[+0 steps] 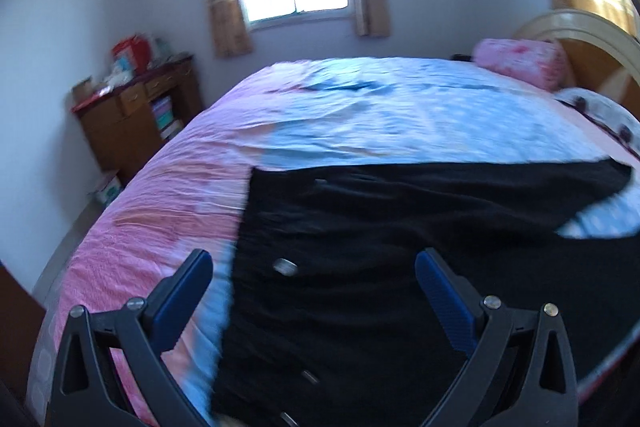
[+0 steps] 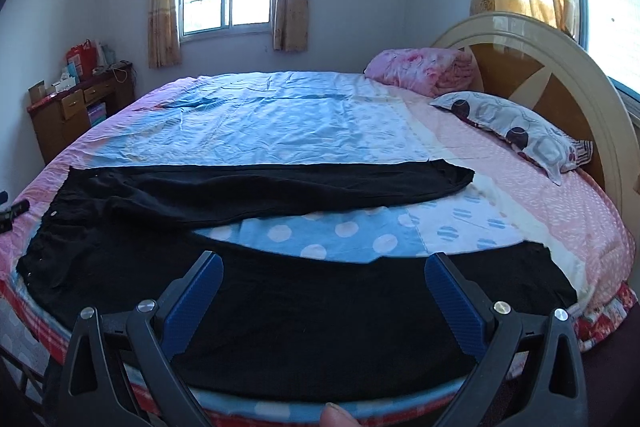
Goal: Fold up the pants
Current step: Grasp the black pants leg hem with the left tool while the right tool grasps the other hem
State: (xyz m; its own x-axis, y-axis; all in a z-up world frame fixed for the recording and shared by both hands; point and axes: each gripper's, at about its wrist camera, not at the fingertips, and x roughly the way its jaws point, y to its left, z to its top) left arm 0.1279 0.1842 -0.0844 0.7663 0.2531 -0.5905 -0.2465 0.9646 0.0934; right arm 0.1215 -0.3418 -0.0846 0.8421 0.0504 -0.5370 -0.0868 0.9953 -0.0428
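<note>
- Pants (image 2: 256, 267), black, lie spread flat on the near part of a round bed (image 2: 304, 115), waist toward the left and the 2 legs running off to the right in a V.
- Far leg (image 2: 304, 187) stretches across the bed's middle; near leg (image 2: 360, 307) runs along the bed's front edge, with a wedge of blue polka-dot sheet (image 2: 328, 235) showing between them.
- Right gripper (image 2: 324, 263) hovers over the near leg, its 2 blue-padded fingers (image 2: 192, 303) spread wide and gripping nothing; the black cloth fills the gap beneath them.
- Left gripper (image 1: 314, 259) hangs above the waist end of the pants (image 1: 400, 247), jaws likewise spread wide and empty; this view is motion-blurred.
- In the left wrist view the left finger (image 1: 182, 301) sits over pink-and-blue bedding just beside the pants' left edge, while the right finger (image 1: 446, 311) is over black fabric.
- Metal button (image 1: 285, 267) on the waistband shows between the left gripper's fingers.
- Whether either gripper touches the fabric cannot be told.
- Fingertip (image 2: 336, 415) of the person shows at the bottom edge of the right wrist view.
- Pink folded blanket (image 2: 424, 71) and patterned pillow (image 2: 516, 131) rest by the headboard (image 2: 560, 67), well apart from the pants.
</note>
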